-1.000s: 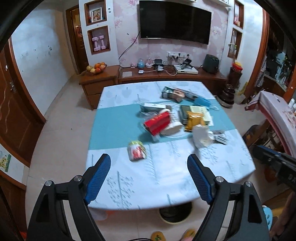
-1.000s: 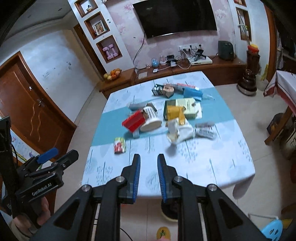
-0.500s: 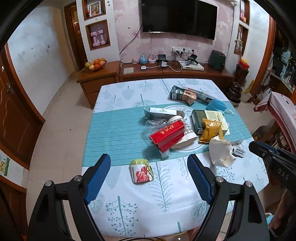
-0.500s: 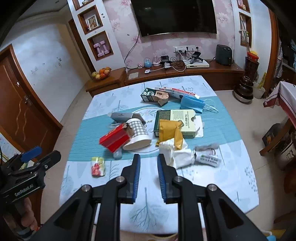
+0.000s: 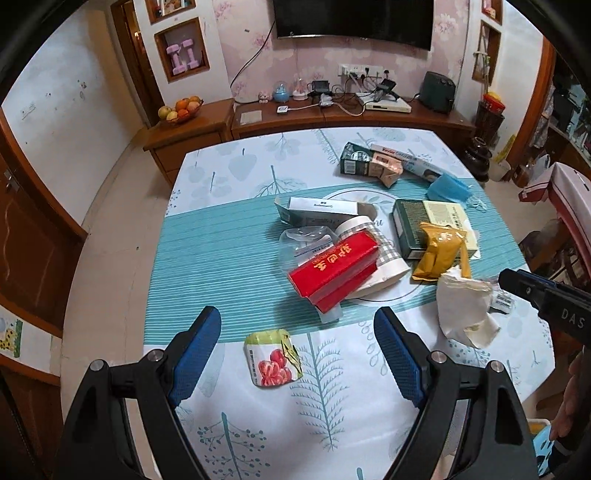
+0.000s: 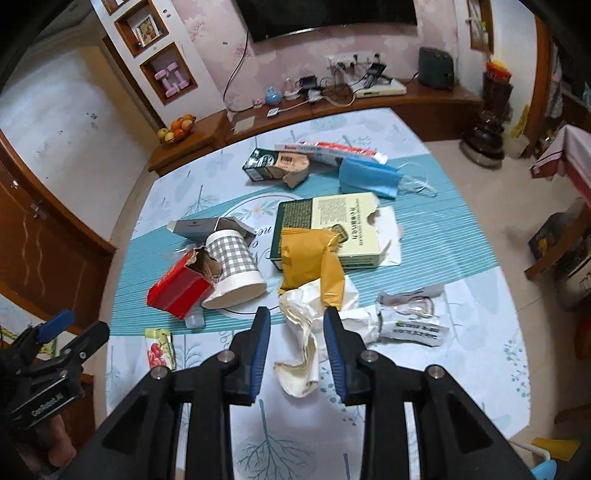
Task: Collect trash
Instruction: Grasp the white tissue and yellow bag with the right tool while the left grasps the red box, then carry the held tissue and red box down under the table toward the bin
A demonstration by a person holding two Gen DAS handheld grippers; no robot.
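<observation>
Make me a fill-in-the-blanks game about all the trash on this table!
1. The long box leaning on the checked cup is coloured ____.
2. The face mask near the far edge of the table is coloured ____.
3. The small packet in front of the left gripper shows pictures of red ____.
4. The crumpled paper by the right gripper is coloured ____.

Missing words: red; blue; cherries; white

Pink floral wall [image 5: 255, 40] with dark television [image 5: 352, 18], wooden sideboard [image 5: 332, 118], beige tiled floor [image 5: 122, 192].
</observation>
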